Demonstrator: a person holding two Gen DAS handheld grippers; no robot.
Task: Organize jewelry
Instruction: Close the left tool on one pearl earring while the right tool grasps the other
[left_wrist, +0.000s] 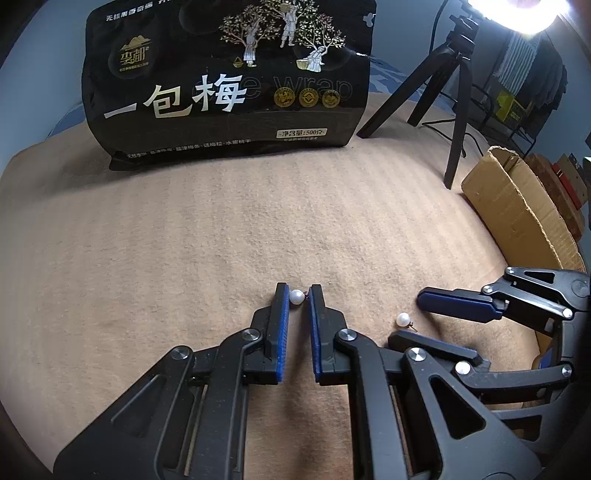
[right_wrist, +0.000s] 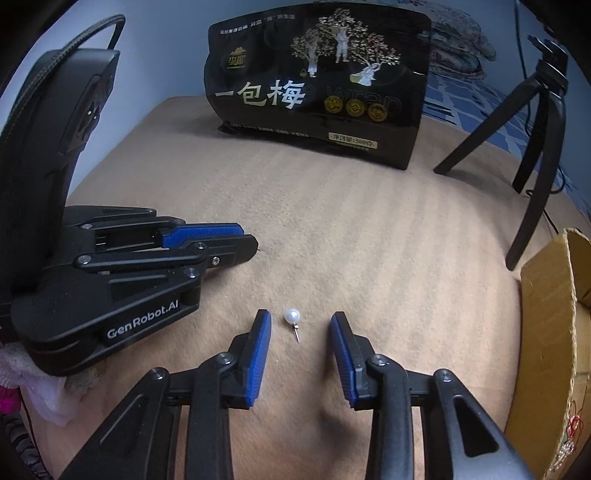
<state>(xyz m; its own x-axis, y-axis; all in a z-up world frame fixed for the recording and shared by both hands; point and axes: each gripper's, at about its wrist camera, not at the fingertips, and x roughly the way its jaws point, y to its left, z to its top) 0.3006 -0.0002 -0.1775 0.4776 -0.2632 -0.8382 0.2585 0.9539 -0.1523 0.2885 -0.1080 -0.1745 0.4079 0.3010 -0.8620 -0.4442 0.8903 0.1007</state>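
Right gripper (right_wrist: 300, 326), jaws wide, straddles second pearl stud (right_wrist: 292, 316): post points back toward camera; left gripper (left_wrist: 298, 295), jaws narrow, pinches first pearl stud (left_wrist: 296, 297)

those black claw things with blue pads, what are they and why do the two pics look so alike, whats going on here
They are two hand-held grippers; a person carries one in each hand, and each has a fisheye camera looking along its jaws. So each picture is one gripper's own view of the same tan blanket.

In the left gripper's view, the left gripper has its jaws nearly closed around a pearl earring, touching or almost touching it. The right gripper shows at the side.

In the right gripper's view, the right gripper is open, with a second pearl earring lying loose on the blanket between its jaws.

Behind stand a black snack bag and a tripod; a cardboard box sits to the right.
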